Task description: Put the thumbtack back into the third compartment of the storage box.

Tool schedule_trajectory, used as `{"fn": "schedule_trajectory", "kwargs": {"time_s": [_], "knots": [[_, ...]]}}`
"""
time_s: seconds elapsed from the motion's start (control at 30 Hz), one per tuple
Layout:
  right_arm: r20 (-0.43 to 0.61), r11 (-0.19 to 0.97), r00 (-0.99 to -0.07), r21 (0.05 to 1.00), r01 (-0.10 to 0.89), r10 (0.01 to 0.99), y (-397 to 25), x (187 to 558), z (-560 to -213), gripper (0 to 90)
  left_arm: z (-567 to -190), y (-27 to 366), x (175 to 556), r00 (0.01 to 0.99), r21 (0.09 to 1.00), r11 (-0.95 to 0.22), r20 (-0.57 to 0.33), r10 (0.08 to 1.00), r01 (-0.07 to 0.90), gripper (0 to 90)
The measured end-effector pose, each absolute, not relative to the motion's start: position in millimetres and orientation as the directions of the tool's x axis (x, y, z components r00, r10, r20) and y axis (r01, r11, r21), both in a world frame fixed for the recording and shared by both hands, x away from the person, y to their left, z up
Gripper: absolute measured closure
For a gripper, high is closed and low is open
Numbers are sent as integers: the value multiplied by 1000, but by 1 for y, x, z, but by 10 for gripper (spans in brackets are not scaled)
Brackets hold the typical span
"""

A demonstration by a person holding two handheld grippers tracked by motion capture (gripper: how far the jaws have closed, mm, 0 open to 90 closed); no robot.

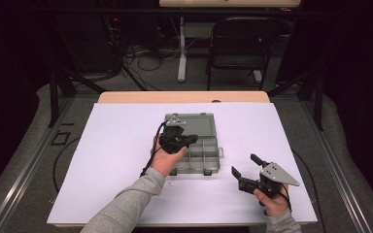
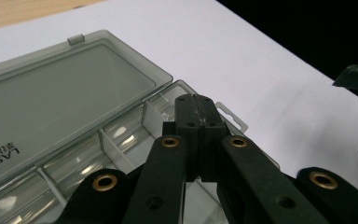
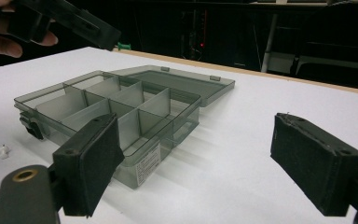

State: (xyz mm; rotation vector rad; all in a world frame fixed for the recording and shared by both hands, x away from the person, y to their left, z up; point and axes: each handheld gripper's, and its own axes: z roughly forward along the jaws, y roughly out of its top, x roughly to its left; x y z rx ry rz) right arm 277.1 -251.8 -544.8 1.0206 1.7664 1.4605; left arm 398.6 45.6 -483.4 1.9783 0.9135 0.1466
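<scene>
My left gripper [image 1: 190,140] hangs over the open organizer box [image 1: 205,156], its jaws pressed flat together with nothing between them; in the left gripper view they meet in one black block [image 2: 196,122] above the compartments at the box's end. The box sits at the middle of the desk, smoky clear plastic, its lid [image 1: 196,124] folded flat on the far side. Dividers [image 3: 154,108] cut the tray into compartments, and the ones I can see into look bare. A hang tab [image 2: 233,117] sticks out from the box's end wall just beyond my left jaws.

My right gripper [image 1: 246,168] is off to the right, well apart from the box, jaws spread wide with their padded faces [image 3: 92,163] framing the box from low down. Nothing lies between it and the tray's near corner, where a small label [image 3: 148,167] shows on the wall. One tiny white piece [image 3: 3,150] lies on the sheet just beside the box's near edge, close to a dark latch [image 3: 31,127].

Underneath is a white sheet [image 1: 116,160] covering most of the desk, with a strip of pale wood [image 1: 184,97] showing at the far edge. Beyond that the room is dark: a black folding chair [image 1: 240,46], a white desk leg [image 1: 181,48], and cables [image 1: 145,56] tangled on the grey floor.
</scene>
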Motion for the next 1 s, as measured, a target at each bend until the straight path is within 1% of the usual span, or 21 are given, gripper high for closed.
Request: {"fn": "schedule_trajectory", "kwargs": {"time_s": [0.3,0.63,0.73,0.83,0.87,0.93,0.97,1.0], "knots": [[12,90,-508,980,176,861,-252,277,-545,154,-501,36,411,681,730,-336,-236,693,595,900],[13,92,-508,979,180,861,-252,278,-545,154,-512,34,419,656,687,-363,-221,722,630,900],[12,93,-509,979,181,861,-252,278,-545,154,-515,34,421,640,679,-341,-247,728,650,900],[13,93,-508,979,183,861,-252,278,-545,154,-516,34,422,639,675,-342,-249,728,654,900],[12,94,-509,979,182,861,-252,278,-545,153,-516,34,422,638,676,-341,-249,729,653,894],[12,94,-509,979,182,861,-252,278,-545,154,-516,35,421,634,689,-328,-246,733,647,823],[12,94,-509,979,183,861,-252,278,-545,153,-515,35,421,634,695,-320,-249,732,644,823],[14,93,-508,978,185,861,-252,278,-545,154,-513,36,420,638,706,-312,-253,727,635,766]]}}
